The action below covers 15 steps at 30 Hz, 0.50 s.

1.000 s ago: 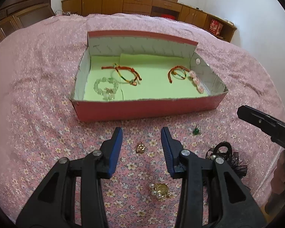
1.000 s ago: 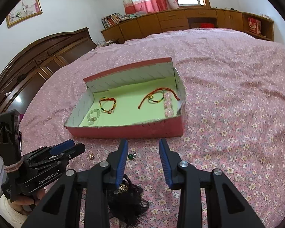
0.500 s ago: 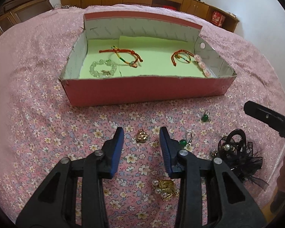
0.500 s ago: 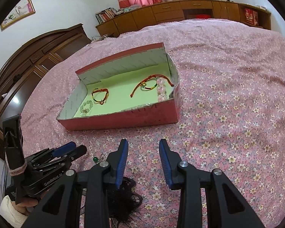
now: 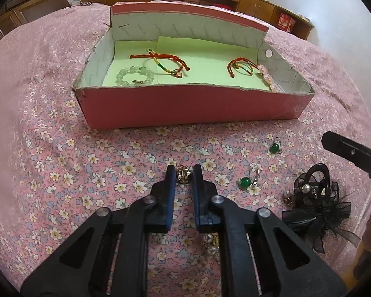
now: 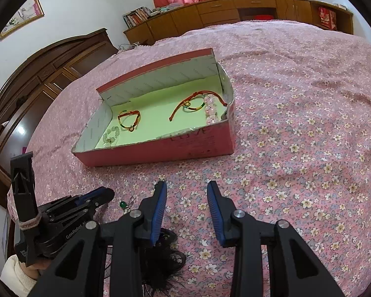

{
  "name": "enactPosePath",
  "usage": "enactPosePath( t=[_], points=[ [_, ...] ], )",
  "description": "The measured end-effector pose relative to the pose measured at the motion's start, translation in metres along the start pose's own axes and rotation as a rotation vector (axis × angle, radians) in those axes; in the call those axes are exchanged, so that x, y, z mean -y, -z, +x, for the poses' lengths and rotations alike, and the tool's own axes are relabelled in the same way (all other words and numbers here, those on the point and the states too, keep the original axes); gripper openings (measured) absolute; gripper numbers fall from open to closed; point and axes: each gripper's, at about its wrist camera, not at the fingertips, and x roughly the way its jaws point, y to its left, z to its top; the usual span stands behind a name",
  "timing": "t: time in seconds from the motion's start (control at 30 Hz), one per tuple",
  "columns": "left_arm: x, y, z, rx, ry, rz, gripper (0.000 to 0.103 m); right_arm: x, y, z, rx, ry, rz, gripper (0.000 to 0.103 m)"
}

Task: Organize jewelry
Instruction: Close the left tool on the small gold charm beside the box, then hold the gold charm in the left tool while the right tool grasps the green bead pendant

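While my left gripper pinches the gold charm on the floral bedspread, the pink box lies just ahead; 2 green earrings sit to its right. My right gripper hovers, fingers apart.

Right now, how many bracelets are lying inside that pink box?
4 in the pink box: a pale green bead bracelet front left, a red cord bracelet beside it, another red cord bracelet to the right, and a pink bead bracelet along the right wall.
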Motion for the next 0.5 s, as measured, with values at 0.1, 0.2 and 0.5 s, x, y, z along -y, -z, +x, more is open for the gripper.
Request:
enactPosePath(
  t=[0.1,0.2,0.5],
  points=[
    [-0.003,0.0,-0.007,0.006,0.004,-0.009,0.005,-0.003,0.0,0.0,-0.003,-0.002,-0.006,0.037],
    [-0.008,-0.001,-0.017,0.026,0.003,-0.017,0.005,-0.006,0.001,0.002,-0.01,-0.007,-0.01,0.037],
    [-0.025,-0.005,-0.035,0.066,-0.02,-0.057,0.005,-0.024,0.003,0.019,-0.066,-0.032,-0.049,0.037]
  ],
)
